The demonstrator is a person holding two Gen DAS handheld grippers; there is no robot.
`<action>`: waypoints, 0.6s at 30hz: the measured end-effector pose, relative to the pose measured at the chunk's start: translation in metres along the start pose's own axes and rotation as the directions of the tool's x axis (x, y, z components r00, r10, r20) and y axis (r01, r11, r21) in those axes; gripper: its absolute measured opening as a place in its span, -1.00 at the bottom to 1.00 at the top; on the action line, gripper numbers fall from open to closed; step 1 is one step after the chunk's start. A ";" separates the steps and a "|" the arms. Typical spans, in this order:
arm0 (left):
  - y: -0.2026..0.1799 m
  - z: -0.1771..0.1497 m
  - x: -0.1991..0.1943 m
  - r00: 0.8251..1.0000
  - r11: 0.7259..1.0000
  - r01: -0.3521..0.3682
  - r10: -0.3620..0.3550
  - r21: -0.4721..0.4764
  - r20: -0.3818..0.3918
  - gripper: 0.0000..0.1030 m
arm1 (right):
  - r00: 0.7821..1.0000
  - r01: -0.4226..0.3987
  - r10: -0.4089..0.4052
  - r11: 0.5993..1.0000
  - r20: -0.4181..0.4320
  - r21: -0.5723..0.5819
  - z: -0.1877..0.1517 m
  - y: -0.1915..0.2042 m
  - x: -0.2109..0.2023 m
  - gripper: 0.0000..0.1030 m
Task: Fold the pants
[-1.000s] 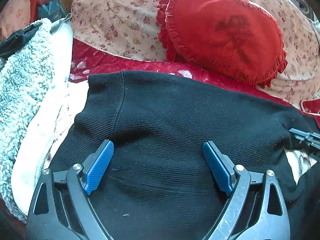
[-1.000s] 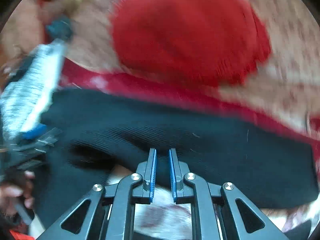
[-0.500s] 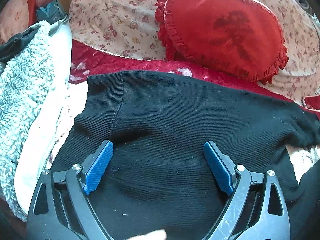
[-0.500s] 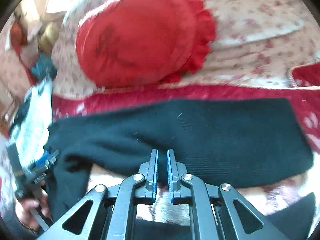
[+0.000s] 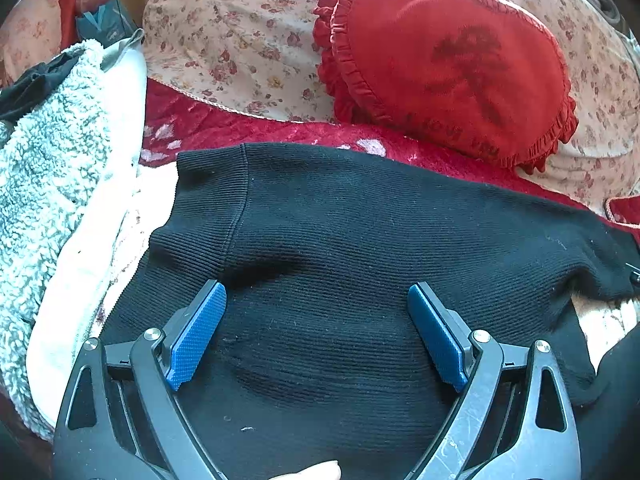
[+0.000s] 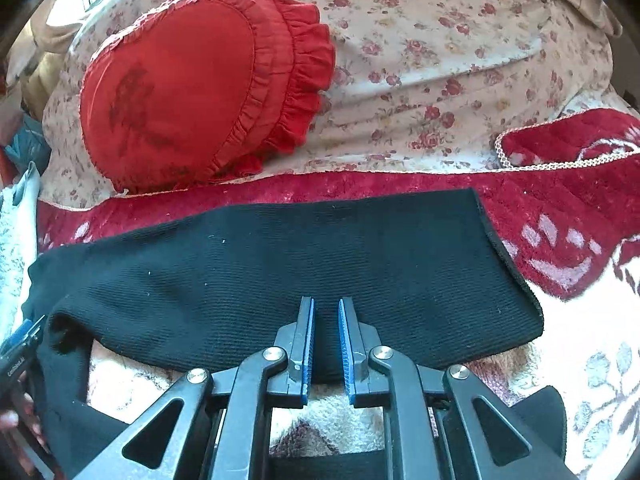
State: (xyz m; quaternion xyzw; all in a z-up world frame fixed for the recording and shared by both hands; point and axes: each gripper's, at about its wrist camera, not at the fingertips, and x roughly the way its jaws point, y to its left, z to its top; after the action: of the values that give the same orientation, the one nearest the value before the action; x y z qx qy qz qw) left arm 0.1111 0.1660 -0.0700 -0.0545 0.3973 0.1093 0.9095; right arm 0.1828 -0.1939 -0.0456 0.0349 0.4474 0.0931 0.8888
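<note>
Two tools work black pants (image 5: 360, 248) spread on a red blanket (image 5: 240, 128): the left tool (image 5: 316, 332) hangs wide open above the waist, the right tool (image 6: 326, 340) nearly closed, seemingly empty, over one leg, grasping next.

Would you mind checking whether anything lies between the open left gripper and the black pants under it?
Nothing visible does: the left gripper sits directly over bare fabric of the black pants, jaws spread wide.
</note>
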 end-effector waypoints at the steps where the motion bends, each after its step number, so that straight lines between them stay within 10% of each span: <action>1: 0.001 0.001 0.000 1.000 1.000 0.003 -0.003 0.005 -0.007 0.80 | 1.000 -0.004 0.004 1.000 0.002 0.005 -0.001 -0.001 -0.001 -0.78; 10: 0.029 0.027 -0.017 0.968 0.970 0.226 -0.213 0.085 -0.135 0.79 | 1.000 -0.001 0.001 1.000 0.007 0.001 -0.001 0.000 0.002 -0.78; 14: 0.058 0.053 -0.038 0.978 0.930 0.197 -0.207 0.312 0.000 0.79 | 1.000 0.006 -0.006 1.000 0.008 -0.005 -0.001 0.001 0.001 -0.78; 18: 0.100 0.077 -0.003 0.977 0.900 0.213 -0.204 0.380 -0.064 0.79 | 1.000 0.023 -0.022 1.000 0.013 -0.017 -0.001 0.003 0.002 -0.78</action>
State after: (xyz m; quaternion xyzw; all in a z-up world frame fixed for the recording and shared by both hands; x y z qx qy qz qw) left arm 0.1397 0.2766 -0.0168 0.0817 0.4133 -0.0692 0.9043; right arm 0.1829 -0.1902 -0.0470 0.0228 0.4411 0.0868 0.8930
